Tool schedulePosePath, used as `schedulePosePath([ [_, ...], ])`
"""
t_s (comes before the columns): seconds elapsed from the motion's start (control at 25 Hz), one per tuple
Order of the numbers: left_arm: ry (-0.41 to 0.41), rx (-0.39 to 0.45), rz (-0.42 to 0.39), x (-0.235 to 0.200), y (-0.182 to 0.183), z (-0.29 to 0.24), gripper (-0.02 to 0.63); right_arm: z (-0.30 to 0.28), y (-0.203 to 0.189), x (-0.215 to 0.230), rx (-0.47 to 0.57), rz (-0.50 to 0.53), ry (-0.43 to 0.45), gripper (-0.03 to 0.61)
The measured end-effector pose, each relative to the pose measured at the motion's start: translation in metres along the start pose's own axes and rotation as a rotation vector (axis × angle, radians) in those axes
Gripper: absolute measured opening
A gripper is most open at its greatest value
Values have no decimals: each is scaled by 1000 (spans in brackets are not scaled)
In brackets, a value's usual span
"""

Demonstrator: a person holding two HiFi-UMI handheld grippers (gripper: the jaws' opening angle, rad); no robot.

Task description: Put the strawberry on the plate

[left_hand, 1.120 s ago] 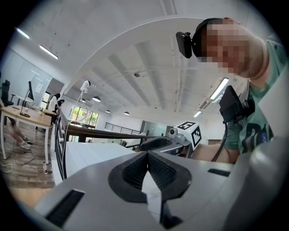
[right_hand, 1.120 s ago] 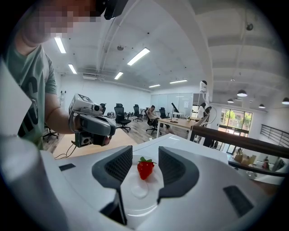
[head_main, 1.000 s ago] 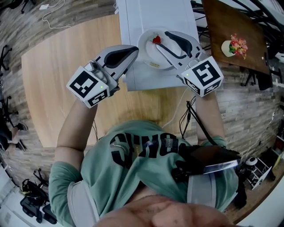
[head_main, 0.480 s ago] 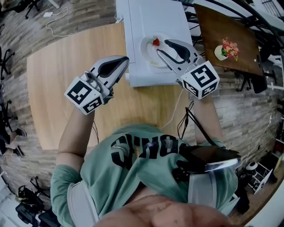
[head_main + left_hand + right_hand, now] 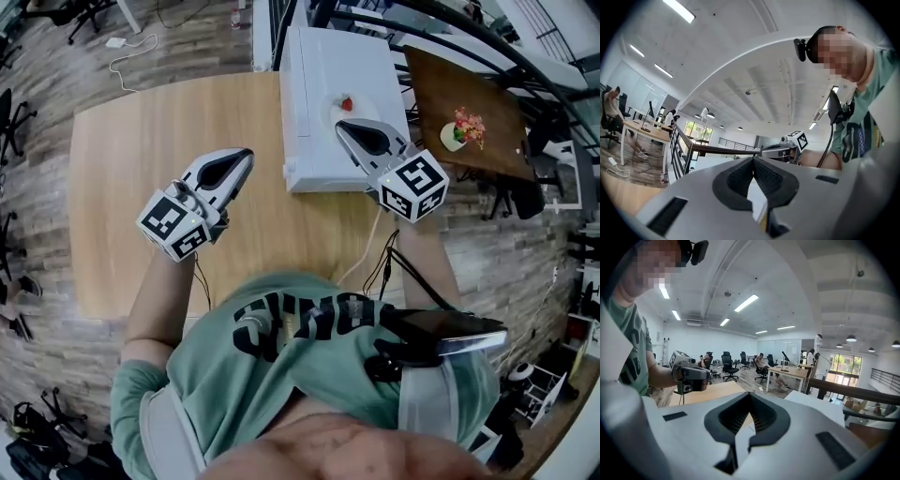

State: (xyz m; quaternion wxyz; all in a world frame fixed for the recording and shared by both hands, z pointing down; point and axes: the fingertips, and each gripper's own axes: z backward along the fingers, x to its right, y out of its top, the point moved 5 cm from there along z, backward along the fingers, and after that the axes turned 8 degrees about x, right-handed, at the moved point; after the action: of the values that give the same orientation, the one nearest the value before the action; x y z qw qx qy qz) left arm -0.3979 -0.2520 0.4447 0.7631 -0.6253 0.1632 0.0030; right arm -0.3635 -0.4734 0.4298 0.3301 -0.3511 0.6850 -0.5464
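Observation:
A small red strawberry (image 5: 347, 103) lies on a white plate (image 5: 367, 106), which rests on a white box (image 5: 323, 66) at the far side of the wooden table (image 5: 141, 169). My right gripper (image 5: 341, 126) is shut and empty, its tips just short of the plate's near rim. My left gripper (image 5: 246, 153) is also shut and empty, held over the table to the left of the box. In the left gripper view the jaws (image 5: 753, 159) meet, with the right gripper (image 5: 780, 151) beyond them. The right gripper view shows shut jaws (image 5: 750, 394) and the left gripper (image 5: 689, 373) opposite.
A dark wooden table (image 5: 487, 103) with a flower pot (image 5: 461, 129) stands to the right behind a railing. A white cable (image 5: 370, 248) hangs off the table's near edge. Office desks and chairs (image 5: 729, 366) with seated people fill the room beyond.
The right gripper's jaws, wide open over the plate a second ago, have shut and drawn back from it. The left gripper has moved back and left. The strawberry stays on the plate.

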Motion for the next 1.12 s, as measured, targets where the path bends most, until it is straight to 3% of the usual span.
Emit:
schedulePosePath([
  [0.16,3,20,-7,-5,20,42,5,-9,19,-32,-17,4,-11,8],
  [0.48,-67,24,-27,-12,49,128,5,-25,43,-105,-32,-24,-94,8],
  [0.88,-88,-3,1,3,48,184,5,-1,57,-152,-3,-61,-150,8],
  [1.12,-83,-36,22,38,32,194,5,52,53,-162,43,-95,-185,8],
])
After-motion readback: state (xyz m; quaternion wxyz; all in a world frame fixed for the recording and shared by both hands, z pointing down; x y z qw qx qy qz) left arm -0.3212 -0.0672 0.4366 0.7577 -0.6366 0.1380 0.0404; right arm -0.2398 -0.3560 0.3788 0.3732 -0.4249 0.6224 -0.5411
